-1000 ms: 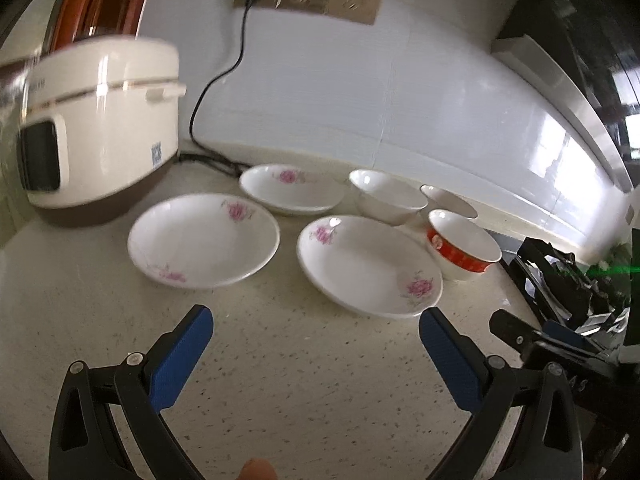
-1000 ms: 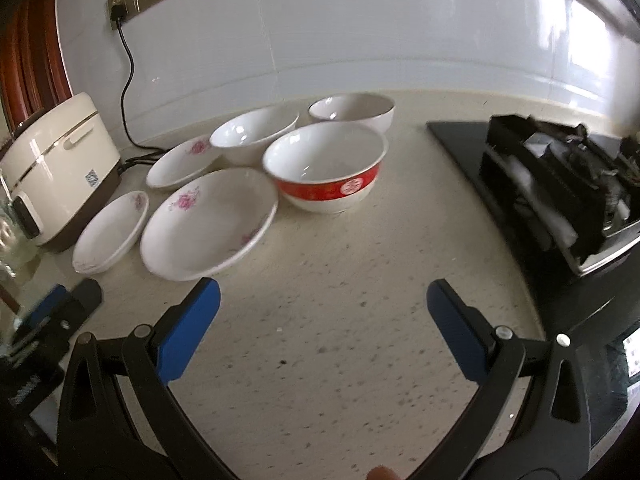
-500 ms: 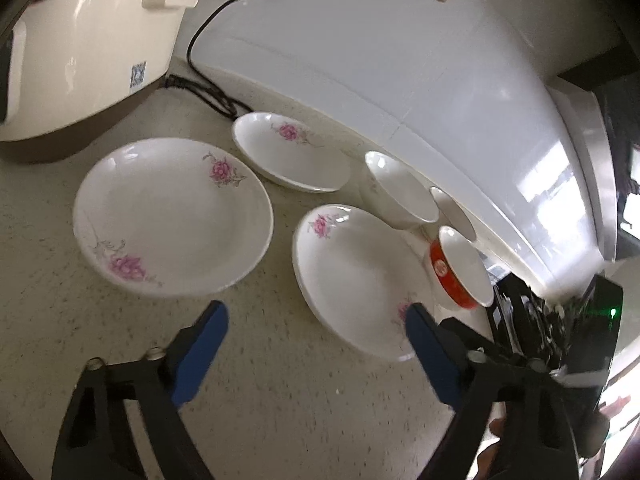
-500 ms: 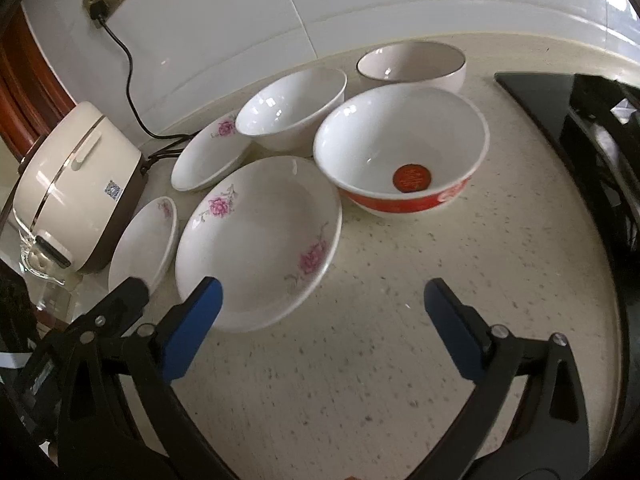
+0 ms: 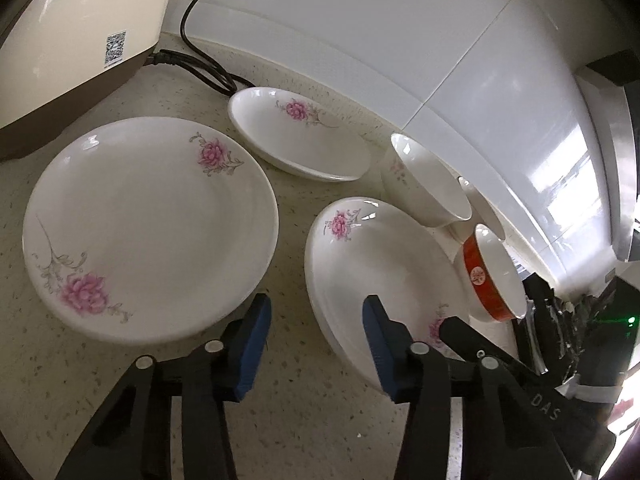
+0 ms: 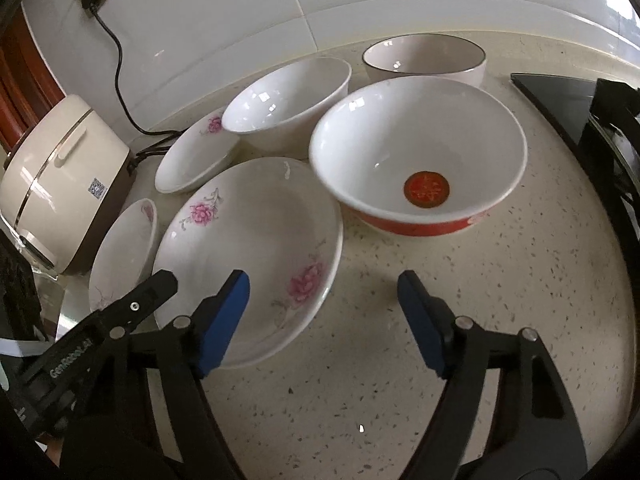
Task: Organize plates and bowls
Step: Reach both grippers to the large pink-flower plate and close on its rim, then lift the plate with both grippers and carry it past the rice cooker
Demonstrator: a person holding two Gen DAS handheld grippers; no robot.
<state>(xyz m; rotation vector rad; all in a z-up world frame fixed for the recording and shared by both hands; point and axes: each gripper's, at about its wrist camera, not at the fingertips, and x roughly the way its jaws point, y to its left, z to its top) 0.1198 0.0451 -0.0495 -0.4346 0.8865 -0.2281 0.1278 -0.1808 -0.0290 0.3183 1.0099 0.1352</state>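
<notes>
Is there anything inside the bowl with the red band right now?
No, the right wrist view shows the red-banded bowl empty, with only a printed red emblem on its white bottom.

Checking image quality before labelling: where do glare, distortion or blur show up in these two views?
Left wrist view: strong glare on the wall tiles at right, fisheye bending the wall, black vignette corners, dishes sharp. Right wrist view: small highlights inside the white bowl, soft shadow beside the red bowl, counter curved by the lens, stove dark; no motion blur.
</notes>
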